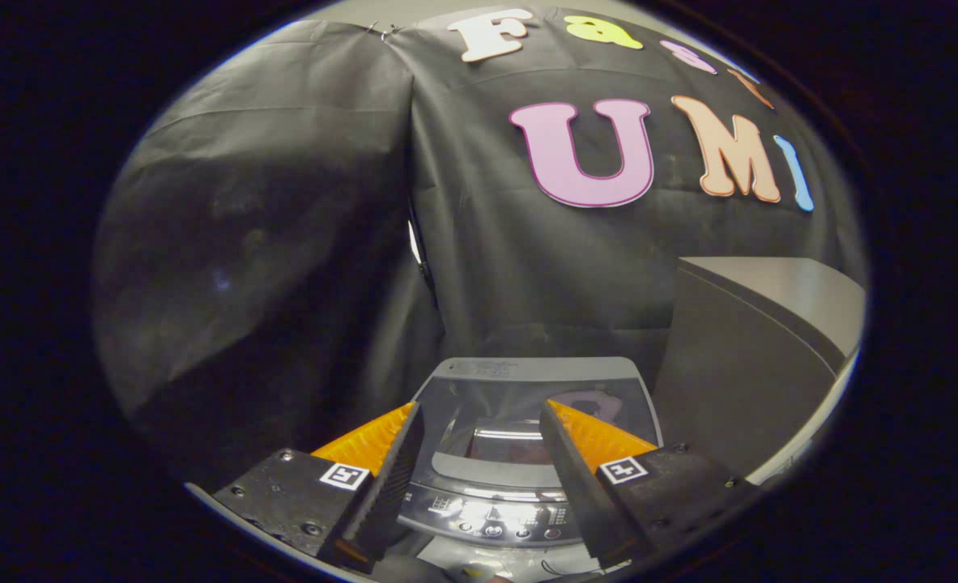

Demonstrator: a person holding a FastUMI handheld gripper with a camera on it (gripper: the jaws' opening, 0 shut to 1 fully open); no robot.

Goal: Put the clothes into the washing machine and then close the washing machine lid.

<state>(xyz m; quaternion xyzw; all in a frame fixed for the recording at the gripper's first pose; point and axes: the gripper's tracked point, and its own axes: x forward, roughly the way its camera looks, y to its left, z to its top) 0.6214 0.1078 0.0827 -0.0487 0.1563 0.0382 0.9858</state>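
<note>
Dim booth, washing machine (527, 405) beyond empty tool (479, 421)

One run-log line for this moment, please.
gripper: open, empty, above machine | small grey toy washing machine: glossy lid down | control panel: between fingers | grey box: beside machine

Washing machine (527, 389) front corners behind gripper (483, 417) fingers; drum contents under glossy lid (519, 413) indistinct; control panel (491, 514) markings unreadable.
</note>
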